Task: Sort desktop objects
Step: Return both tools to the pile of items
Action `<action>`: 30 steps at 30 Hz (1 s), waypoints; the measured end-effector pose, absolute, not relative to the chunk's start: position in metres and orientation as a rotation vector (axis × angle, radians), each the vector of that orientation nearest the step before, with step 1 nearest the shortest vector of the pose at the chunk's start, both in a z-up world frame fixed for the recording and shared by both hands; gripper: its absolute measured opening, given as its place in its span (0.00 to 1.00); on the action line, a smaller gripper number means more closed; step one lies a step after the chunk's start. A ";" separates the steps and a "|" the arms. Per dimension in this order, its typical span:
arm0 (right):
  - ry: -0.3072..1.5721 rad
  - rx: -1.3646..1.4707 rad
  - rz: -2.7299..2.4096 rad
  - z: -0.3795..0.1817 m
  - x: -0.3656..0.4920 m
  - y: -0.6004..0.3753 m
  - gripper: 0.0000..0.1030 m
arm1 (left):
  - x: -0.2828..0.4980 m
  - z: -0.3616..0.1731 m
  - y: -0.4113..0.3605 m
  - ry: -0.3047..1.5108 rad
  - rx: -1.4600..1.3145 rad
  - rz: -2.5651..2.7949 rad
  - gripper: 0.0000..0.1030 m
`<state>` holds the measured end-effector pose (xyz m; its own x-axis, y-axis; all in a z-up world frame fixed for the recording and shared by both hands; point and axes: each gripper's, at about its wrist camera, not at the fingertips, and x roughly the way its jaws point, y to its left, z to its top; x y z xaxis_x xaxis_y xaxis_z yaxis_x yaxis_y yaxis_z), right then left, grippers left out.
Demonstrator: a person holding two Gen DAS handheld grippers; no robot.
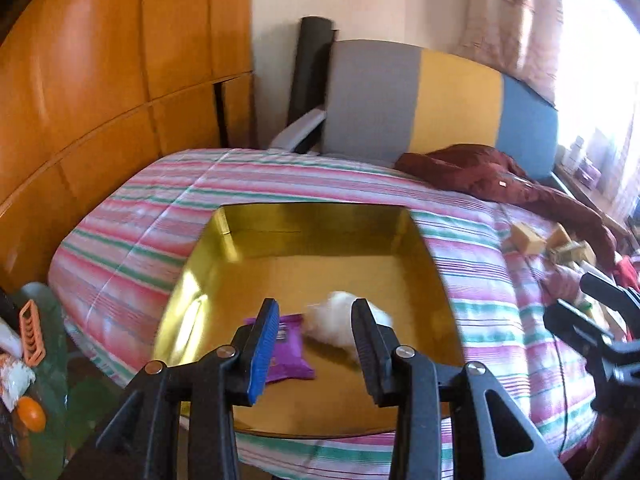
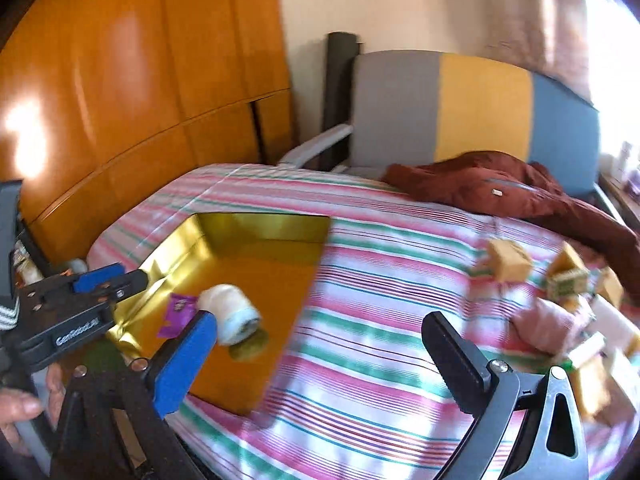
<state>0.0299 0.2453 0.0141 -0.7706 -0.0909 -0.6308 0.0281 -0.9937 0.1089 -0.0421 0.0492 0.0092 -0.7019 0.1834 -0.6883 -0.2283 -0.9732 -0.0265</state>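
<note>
A gold tray point(image 1: 224, 264) lies on the striped bed; it also shows in the right wrist view point(image 2: 256, 228). Inside it lie a purple packet point(image 1: 288, 364) and a white roll point(image 1: 344, 312), seen in the right wrist view as packet point(image 2: 178, 314) and roll point(image 2: 232, 312). My left gripper point(image 1: 316, 344) is open and empty above the tray's near part. My right gripper point(image 2: 320, 360) is wide open and empty over the bedspread, right of the tray. Several tan blocks point(image 2: 508, 264) and small items lie at the right.
A dark red garment point(image 1: 492, 176) lies by the grey, yellow and blue headboard point(image 1: 440, 100). An orange wardrobe point(image 1: 100, 80) stands at the left. The left gripper shows at the left edge of the right wrist view point(image 2: 80, 304). Clutter sits at the lower left point(image 1: 28, 360).
</note>
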 end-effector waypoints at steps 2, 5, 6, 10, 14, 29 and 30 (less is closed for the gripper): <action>-0.205 1.069 -2.909 0.012 0.036 0.264 1.00 | -0.035 0.011 0.064 0.110 -1.054 2.671 0.38; -0.248 1.107 -2.958 0.007 0.047 0.289 0.99 | -0.025 0.011 0.086 0.120 -1.022 2.606 0.41; -0.267 1.119 -2.977 0.005 0.051 0.298 0.99 | -0.023 0.010 0.093 0.114 -1.026 2.572 0.41; -0.396 1.170 -3.014 -0.002 0.067 0.336 0.95 | -0.023 0.000 0.122 0.077 -1.103 2.411 0.41; -0.606 1.233 -3.030 -0.011 0.090 0.385 0.86 | -0.017 -0.008 0.154 0.115 -1.123 2.301 0.41; -0.794 1.379 -3.150 -0.002 0.136 0.500 0.85 | -0.015 -0.019 0.267 0.140 -1.103 1.921 0.51; -0.779 1.383 -3.143 -0.003 0.134 0.502 0.85 | -0.020 -0.021 0.275 0.127 -1.127 1.897 0.51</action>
<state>0.1338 0.5020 -0.0027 -0.6311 0.1633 -0.7583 -0.4985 -0.8344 0.2352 -0.0198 0.2751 -0.0211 -0.1812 0.6422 -0.7448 -0.7358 -0.5910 -0.3306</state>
